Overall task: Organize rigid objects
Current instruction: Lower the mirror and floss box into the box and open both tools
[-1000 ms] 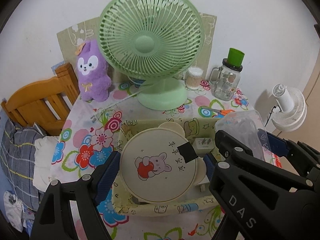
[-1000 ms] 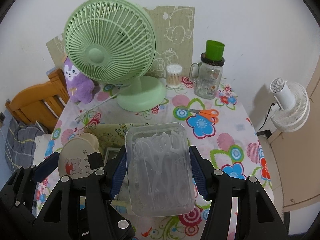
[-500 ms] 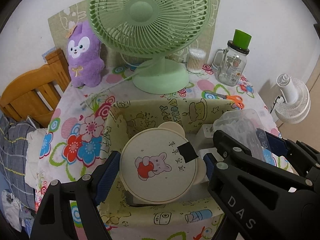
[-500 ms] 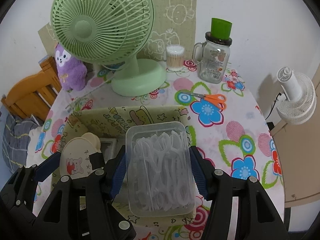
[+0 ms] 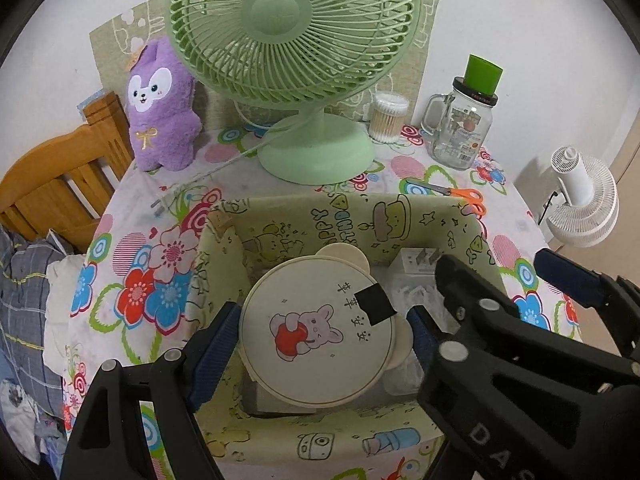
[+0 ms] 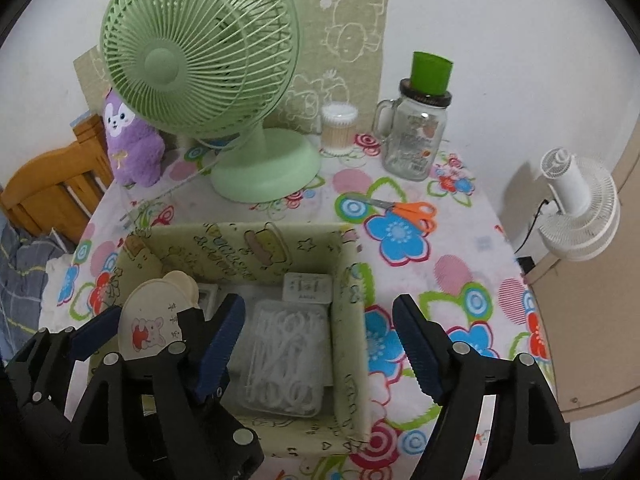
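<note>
My left gripper (image 5: 320, 332) is shut on a round cream case (image 5: 316, 332) with bear ears and a rabbit print. It holds the case just inside the cartoon-print storage box (image 5: 340, 220). My right gripper (image 6: 320, 326) has its jaws opening, and the pads touch nothing. Below it, a clear box of floss picks (image 6: 286, 356) lies flat on the floor of the storage box (image 6: 240, 248), free of the pads. The right finger hangs outside the box's right wall. A white plug adapter (image 6: 308, 288) lies at the back of the box. The round case (image 6: 148, 324) shows at the left.
Behind the box stand a green desk fan (image 5: 296, 40), a purple plush (image 5: 160, 108), a tub of cotton swabs (image 5: 388, 116) and a glass jar mug (image 5: 460, 132) with a green cup on top. Orange scissors (image 6: 408, 212) lie on the flowered cloth. A wooden chair (image 5: 60, 184) stands left, a white fan (image 6: 576, 208) right.
The right jaws have opened and the floss box has dropped from them into the storage box. Both grippers have sunk toward the box; the left still holds the round case.
</note>
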Demonstrator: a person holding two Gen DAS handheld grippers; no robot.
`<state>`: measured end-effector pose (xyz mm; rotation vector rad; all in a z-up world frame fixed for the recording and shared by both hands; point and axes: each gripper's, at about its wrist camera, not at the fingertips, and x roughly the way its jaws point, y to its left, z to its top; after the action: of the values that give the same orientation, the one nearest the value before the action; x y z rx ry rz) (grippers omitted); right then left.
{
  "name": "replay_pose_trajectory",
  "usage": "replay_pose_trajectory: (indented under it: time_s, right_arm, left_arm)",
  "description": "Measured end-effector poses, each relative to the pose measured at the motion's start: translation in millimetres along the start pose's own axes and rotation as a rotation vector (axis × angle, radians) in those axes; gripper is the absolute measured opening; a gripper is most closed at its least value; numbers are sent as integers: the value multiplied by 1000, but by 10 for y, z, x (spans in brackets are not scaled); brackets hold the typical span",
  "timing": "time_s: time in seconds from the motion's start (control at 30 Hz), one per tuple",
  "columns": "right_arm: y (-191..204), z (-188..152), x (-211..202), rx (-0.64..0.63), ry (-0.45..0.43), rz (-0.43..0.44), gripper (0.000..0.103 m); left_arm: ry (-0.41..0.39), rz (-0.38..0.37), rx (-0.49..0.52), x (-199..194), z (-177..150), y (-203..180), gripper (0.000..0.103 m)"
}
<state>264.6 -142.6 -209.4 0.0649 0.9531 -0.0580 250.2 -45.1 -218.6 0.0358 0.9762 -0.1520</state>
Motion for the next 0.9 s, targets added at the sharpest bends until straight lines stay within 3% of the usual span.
replay_pose_trajectory:
  time_s: [0.47, 0.9]
  right_arm:
    - [-217, -134, 124, 49, 43, -66, 81]
    - [-142, -266, -3, 49, 50, -17, 81]
  left_arm:
    - [62, -8, 13, 286, -68, -125, 86]
    - [56, 5, 35, 84, -215, -70, 103]
